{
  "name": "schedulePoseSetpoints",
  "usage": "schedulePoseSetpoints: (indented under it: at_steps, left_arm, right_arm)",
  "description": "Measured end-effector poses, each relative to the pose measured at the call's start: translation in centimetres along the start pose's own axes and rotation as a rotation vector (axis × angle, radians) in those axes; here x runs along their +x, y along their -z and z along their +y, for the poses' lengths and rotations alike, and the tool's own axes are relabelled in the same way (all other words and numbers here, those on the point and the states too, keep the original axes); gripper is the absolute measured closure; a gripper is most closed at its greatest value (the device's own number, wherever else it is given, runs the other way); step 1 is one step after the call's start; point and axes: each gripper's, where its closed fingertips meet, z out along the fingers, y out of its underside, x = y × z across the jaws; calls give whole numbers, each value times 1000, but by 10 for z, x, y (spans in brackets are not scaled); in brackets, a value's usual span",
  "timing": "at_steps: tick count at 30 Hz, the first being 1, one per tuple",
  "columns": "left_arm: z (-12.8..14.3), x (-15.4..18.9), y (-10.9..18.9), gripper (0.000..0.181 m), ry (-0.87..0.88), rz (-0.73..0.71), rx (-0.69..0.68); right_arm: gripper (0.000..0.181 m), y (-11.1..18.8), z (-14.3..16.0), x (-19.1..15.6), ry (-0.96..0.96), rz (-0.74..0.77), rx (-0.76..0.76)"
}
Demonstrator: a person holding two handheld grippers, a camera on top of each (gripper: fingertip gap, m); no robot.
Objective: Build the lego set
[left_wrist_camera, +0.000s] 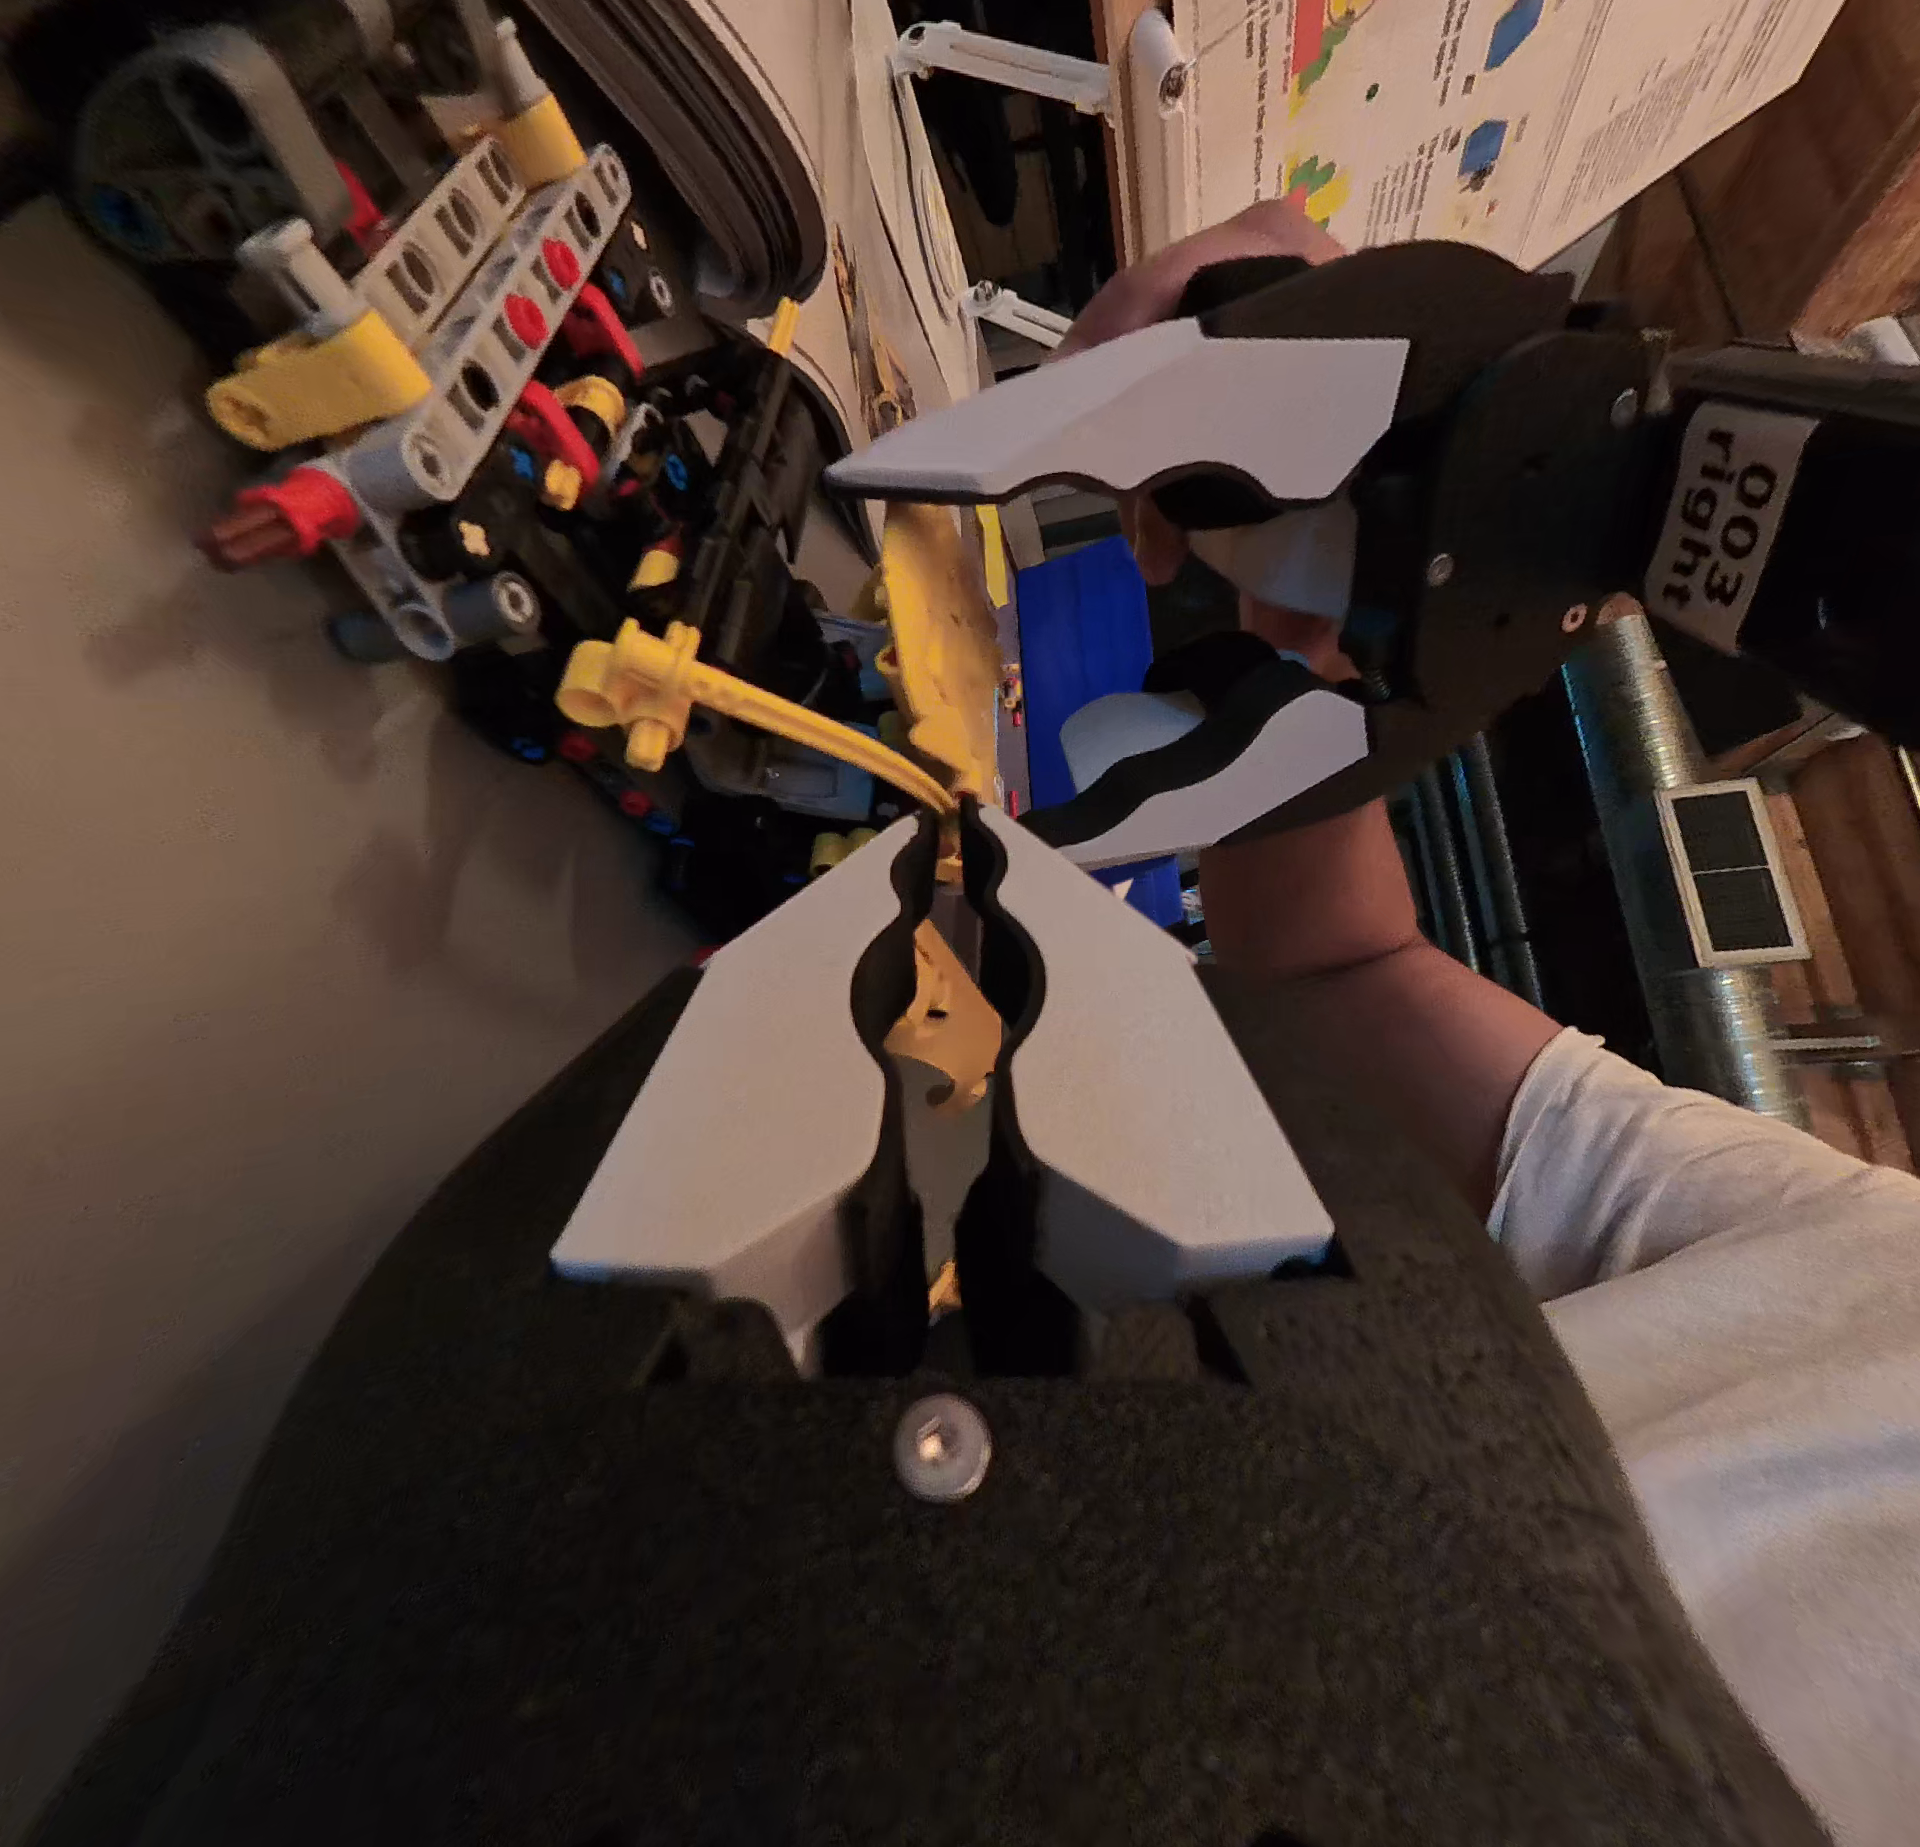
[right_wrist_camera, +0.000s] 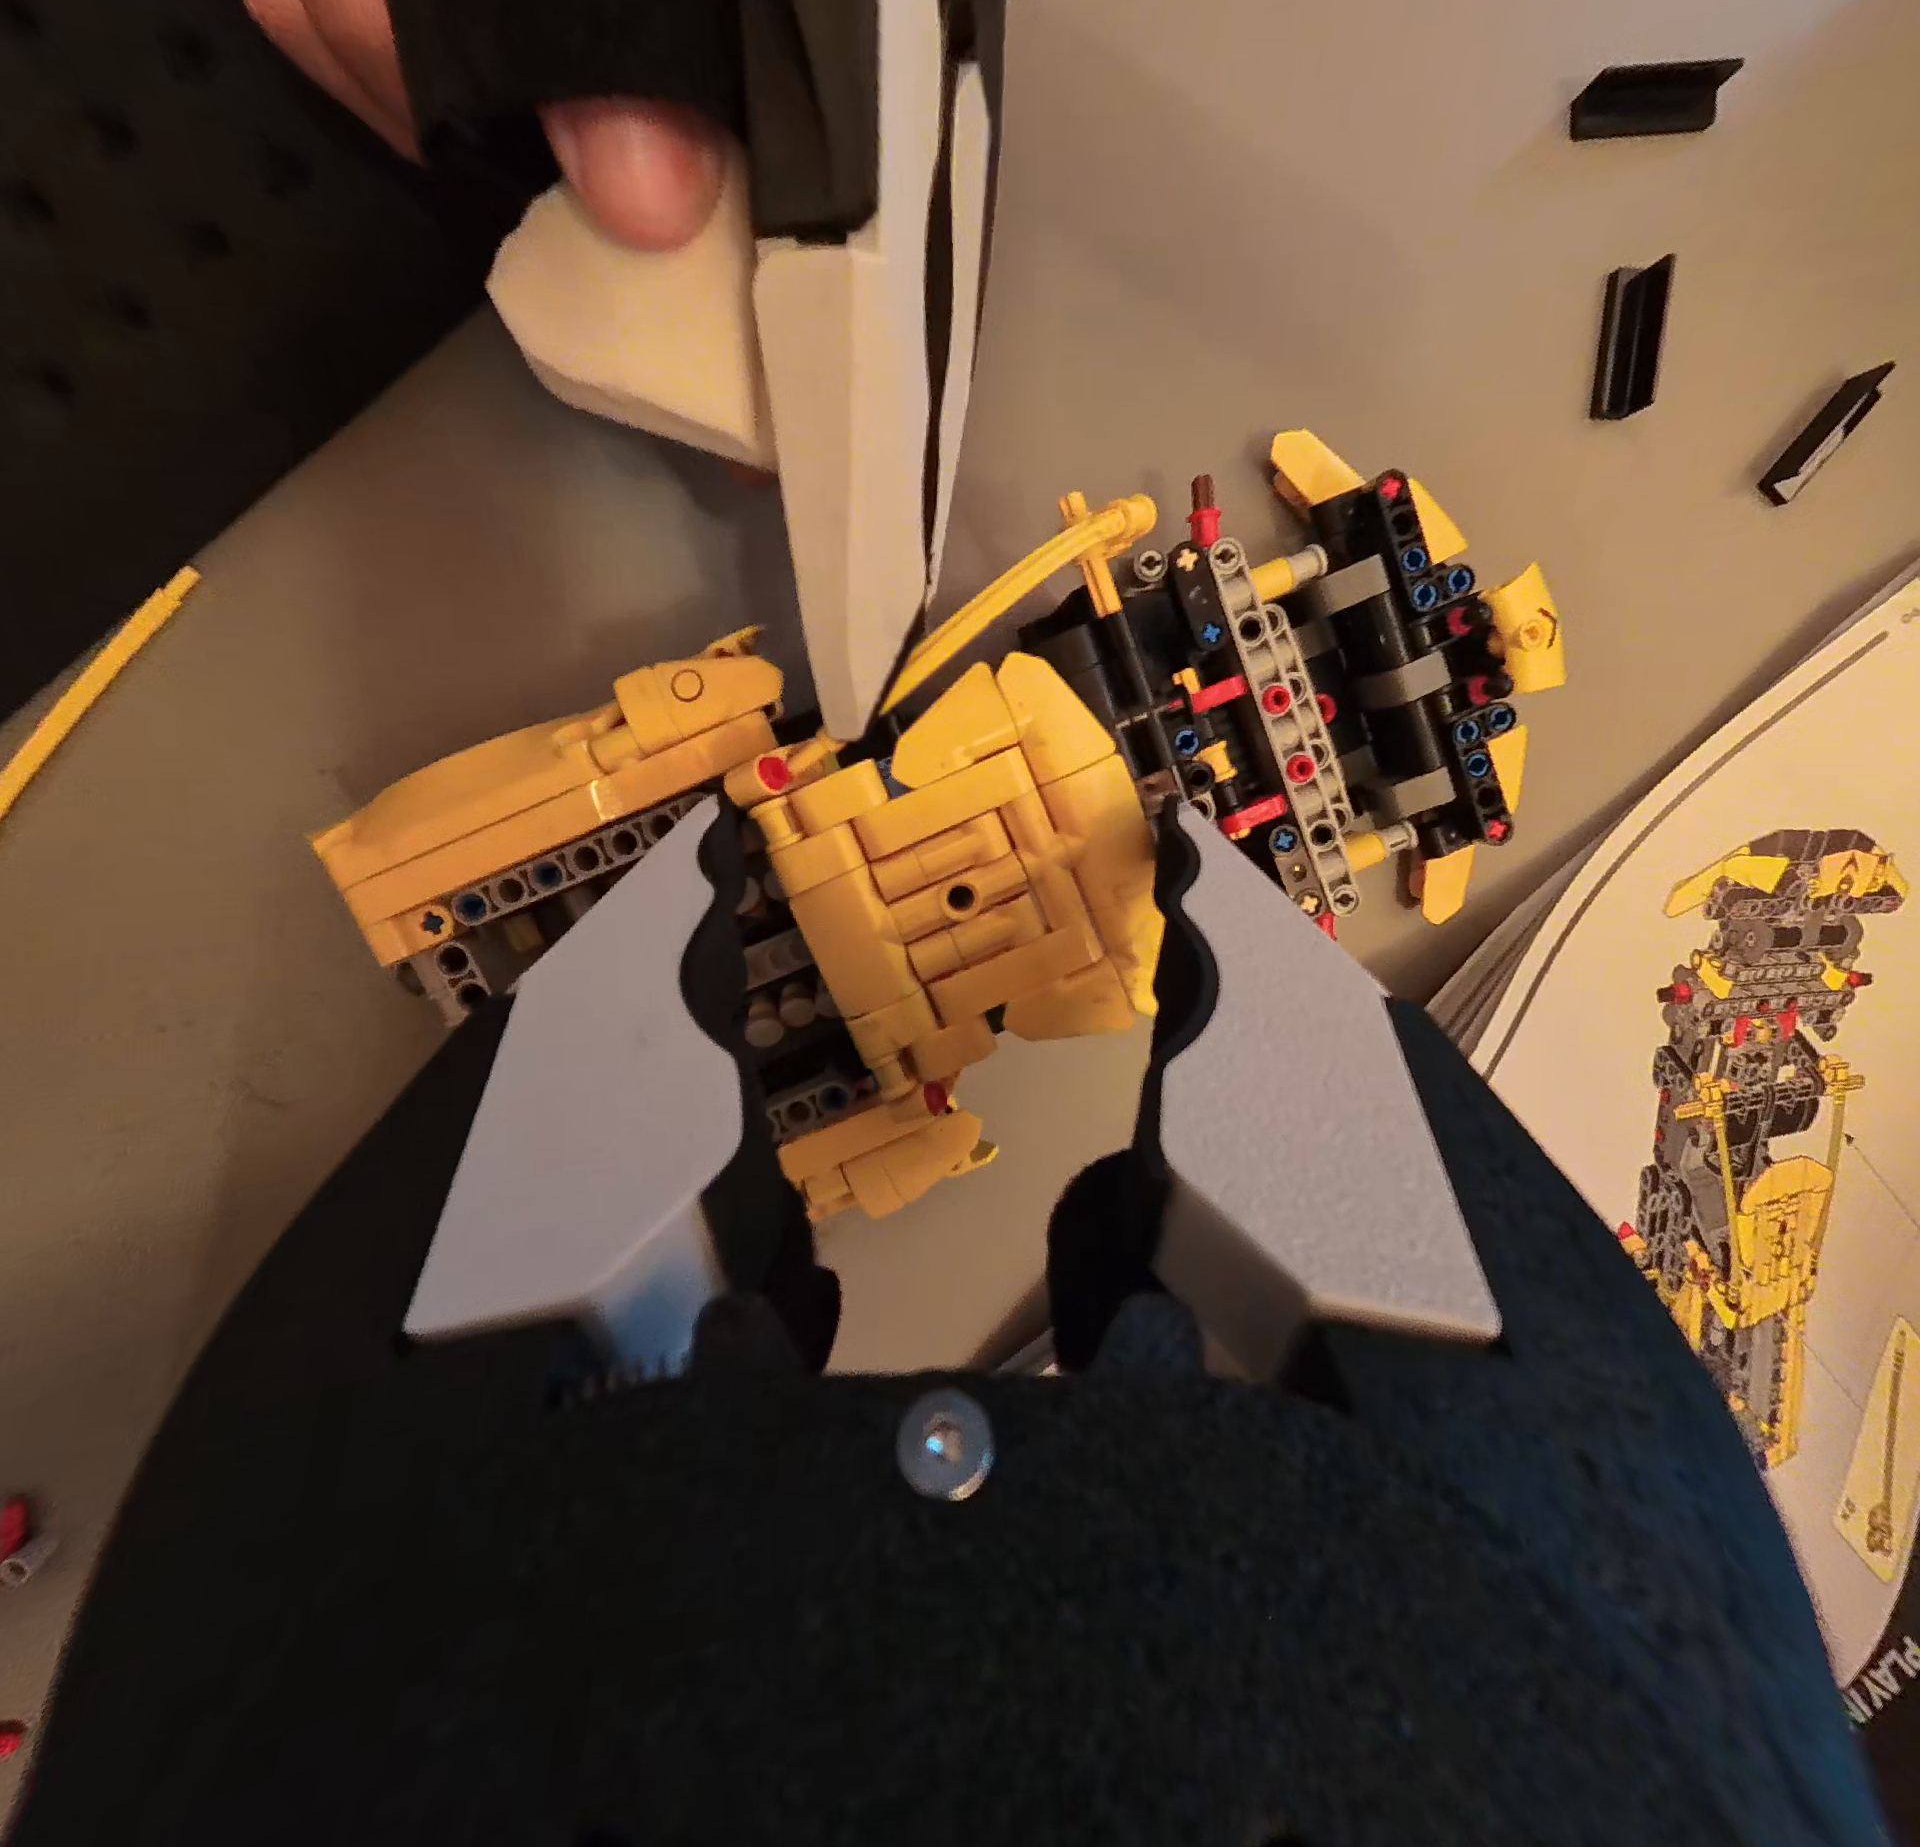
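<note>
Left tongs [left_wrist_camera: 951, 810] over half-hidden yellow hose [left_wrist_camera: 800, 722]

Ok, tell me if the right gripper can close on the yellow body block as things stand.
Probably yes: the right gripper is open with its fingers either side of the yellow body block; nothing sits between them.

model: yellow, black and grey lego vehicle [right_wrist_camera: 966, 893], partly built, lying across the grey table
far end: black and grey frame [right_wrist_camera: 1340, 696] with red and blue pins
hose: thin yellow tube [right_wrist_camera: 997, 602] arching over the middle
</note>
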Motion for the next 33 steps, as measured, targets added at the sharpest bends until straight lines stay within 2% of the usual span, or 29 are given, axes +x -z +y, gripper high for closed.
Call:
schedulePoseSetpoints:
  at_steps: [4, 9, 14, 21, 29, 33]
  left_arm:
    - [0, 2, 0, 178, -4, 16, -21]
    - [0, 5, 1, 178, -4, 41, -55]
    - [2, 4, 2, 178, -12, 49, -100]
    - [3, 5, -1, 178, -18, 55, -143]
    - [3, 5, 0, 179, -95, 43, -229]
    - [3, 6, 1, 180, -205, 21, -294]
  right_arm:
    - [103, 0, 0, -1, 5, -6, -17]
    - [93, -4, -4, -7, -11, -31, -33]
    - [102, -3, -5, -3, 2, -17, -34]
    - [103, -4, -4, -4, 1, -42, -45]
    - [104, -4, -4, -5, -4, -78, -60]
    - [107, -4, -6, -5, -13, -108, -49]
